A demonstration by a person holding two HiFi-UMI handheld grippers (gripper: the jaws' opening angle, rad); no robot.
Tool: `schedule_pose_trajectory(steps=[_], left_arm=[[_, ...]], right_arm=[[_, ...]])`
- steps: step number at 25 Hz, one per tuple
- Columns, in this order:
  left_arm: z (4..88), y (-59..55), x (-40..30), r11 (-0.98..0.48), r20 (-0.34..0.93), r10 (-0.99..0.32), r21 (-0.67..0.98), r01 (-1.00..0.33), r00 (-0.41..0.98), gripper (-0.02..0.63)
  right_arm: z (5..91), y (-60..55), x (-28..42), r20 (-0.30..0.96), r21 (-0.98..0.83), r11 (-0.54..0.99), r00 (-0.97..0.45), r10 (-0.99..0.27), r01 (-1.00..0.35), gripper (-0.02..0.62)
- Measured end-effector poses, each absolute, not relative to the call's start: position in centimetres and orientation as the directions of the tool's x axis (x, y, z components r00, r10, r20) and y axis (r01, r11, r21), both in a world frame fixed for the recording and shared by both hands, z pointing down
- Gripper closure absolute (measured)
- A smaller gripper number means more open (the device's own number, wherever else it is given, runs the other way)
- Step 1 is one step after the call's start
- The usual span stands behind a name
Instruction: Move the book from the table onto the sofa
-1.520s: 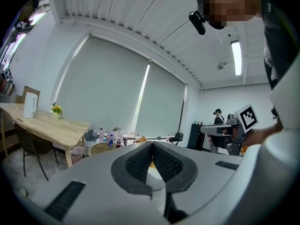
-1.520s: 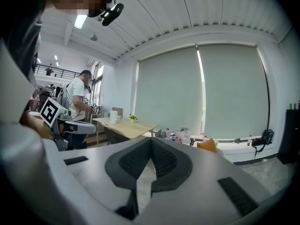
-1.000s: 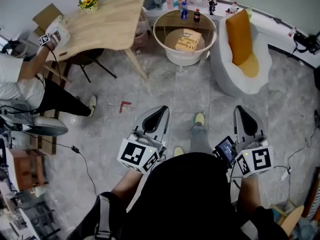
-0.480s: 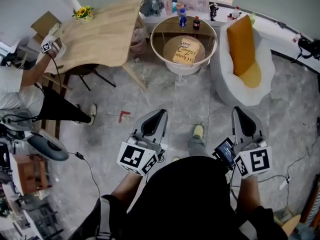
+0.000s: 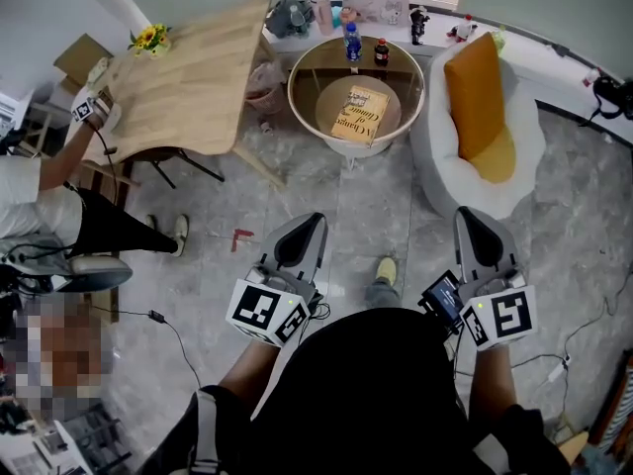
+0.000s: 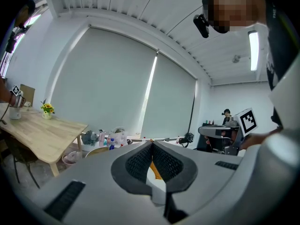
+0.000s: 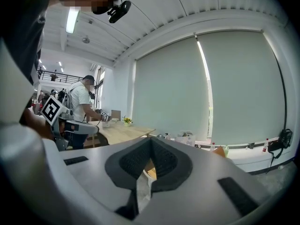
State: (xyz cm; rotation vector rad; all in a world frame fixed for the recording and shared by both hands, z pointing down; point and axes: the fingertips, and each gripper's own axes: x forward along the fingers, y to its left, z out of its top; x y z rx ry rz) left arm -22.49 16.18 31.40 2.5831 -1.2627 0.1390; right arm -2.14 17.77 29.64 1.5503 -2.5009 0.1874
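left claw (image 5: 303, 237) closed, right claw (image 5: 473, 236) closed, both empty

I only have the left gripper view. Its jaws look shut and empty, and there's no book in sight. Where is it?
Observer: The book lies flat on the round table, straight ahead of both grippers in the head view.
Operator: Anything crowding it?
Observer: Two bottles stand at the table's far edge, apart from the book.
Operator: And the sofa?
Observer: The white sofa stands close beside the table on its right, with an orange cushion leaning on its back.
Operator: Right gripper?
Observer: The right gripper is shut with nothing in it.
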Motion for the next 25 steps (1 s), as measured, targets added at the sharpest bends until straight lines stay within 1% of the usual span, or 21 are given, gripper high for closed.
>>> schedule_pose_trajectory(steps=[14,25], left_arm=[[31.1,10.2,-16.9,-0.601,0.211,-0.752,0.171,-0.781,0.625,0.592],[31.0,9.3,-15.2,-0.580,0.207,-0.773,0.152,-0.800,0.600,0.592]], right_arm=[[30.1,11.2,2.6,0.223,-0.020,0.479,-0.471,-0.853,-0.877,0.589],[30.7,9.7,3.9,0.202,-0.035,0.511,-0.507,-0.838,-0.859,0.589]])
